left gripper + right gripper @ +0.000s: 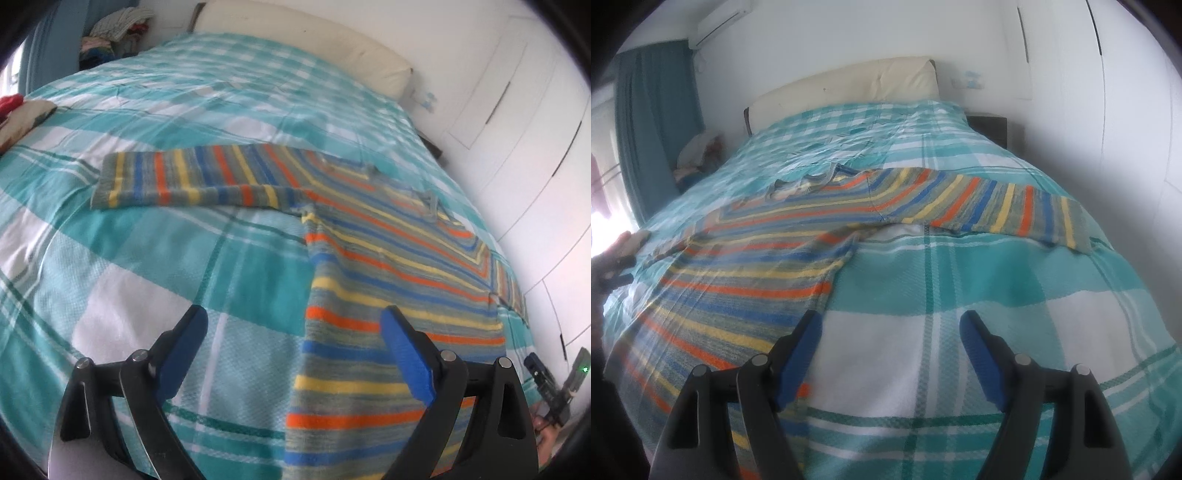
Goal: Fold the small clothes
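A striped knit sweater (388, 258) in orange, yellow, blue and grey lies flat on the teal checked bedspread (147, 258). In the left wrist view one sleeve (184, 177) stretches out to the left. My left gripper (293, 314) hovers open over the sweater's near side edge, its right finger above the knit, holding nothing. In the right wrist view the sweater (757, 258) fills the left side and the other sleeve (979, 203) reaches right. My right gripper (890, 317) is open and empty above the bedspread (997, 295), its left finger at the sweater's edge.
A cream headboard (295, 37) closes the far end of the bed. A pile of clothes (118, 22) sits at the far left corner and a red item (11, 105) lies at the left edge. White wardrobe doors (517, 110) run along the right. A dark nightstand (988, 125) stands beside the bed.
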